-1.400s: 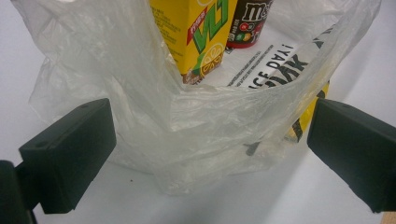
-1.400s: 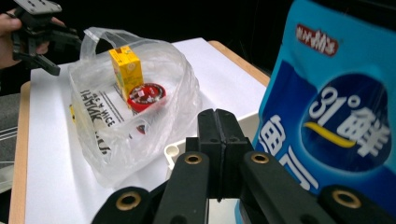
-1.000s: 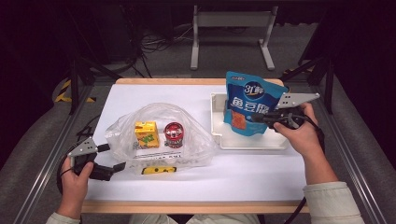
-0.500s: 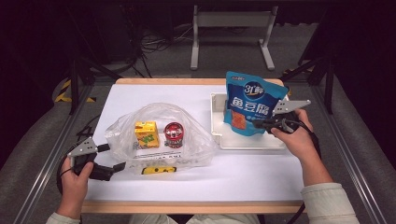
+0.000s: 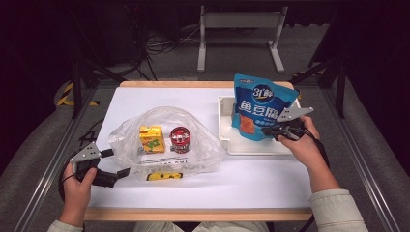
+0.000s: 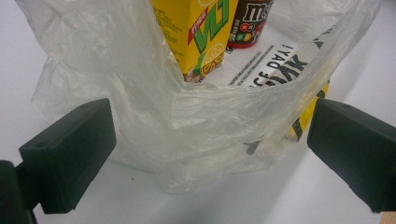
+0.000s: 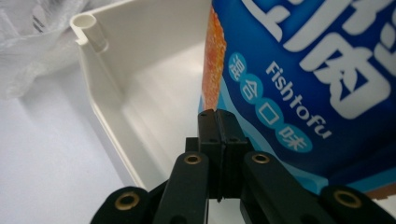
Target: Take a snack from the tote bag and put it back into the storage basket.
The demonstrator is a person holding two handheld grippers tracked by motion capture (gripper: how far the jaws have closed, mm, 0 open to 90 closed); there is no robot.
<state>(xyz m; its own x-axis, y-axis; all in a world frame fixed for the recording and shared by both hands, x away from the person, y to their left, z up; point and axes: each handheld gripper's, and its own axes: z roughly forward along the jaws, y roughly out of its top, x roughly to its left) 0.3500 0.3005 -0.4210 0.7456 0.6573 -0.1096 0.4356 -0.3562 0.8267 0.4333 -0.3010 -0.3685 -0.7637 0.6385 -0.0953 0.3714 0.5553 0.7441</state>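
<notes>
A: Item one, largest: white table [image 5: 251, 186]. Next?

B: Clear plastic bag [image 5: 193, 128], at 9 o'clock of table centre, mouth toward the near edge. Thin, soft, crinkly; likely slippery and quick to collapse. Best taken at the folded rim [image 6: 224, 100], not the body.

A: Contents?

B: Yellow drink carton [image 5: 151, 138] and dark red sweets tub [image 5: 180, 139], side by side, upright. Yellow-and-black strip [image 5: 165, 176] flat at the mouth.

A: Item three?

B: White tray [image 5: 223, 123], at 3 o'clock of the bag. Rigid.

A: Item four?

B: Blue fish tofu pouch [image 5: 258, 113], upright, bottom in the tray, leaning toward the far wall. Judged light, pliable, glossy film; prone to swing or slide. Firmest hold at a sealed side edge.

A: Grippers?

B: Right gripper [image 5: 270, 130], at 4 o'clock of the pouch, jaws closed together at the pouch's lower edge [image 7: 280, 135]; film between the pads likely, not plainly seen. Left gripper [image 5: 126, 172], at 7 o'clock of the bag, jaws spread wide, nothing held, bag rim between them untouched.
</notes>
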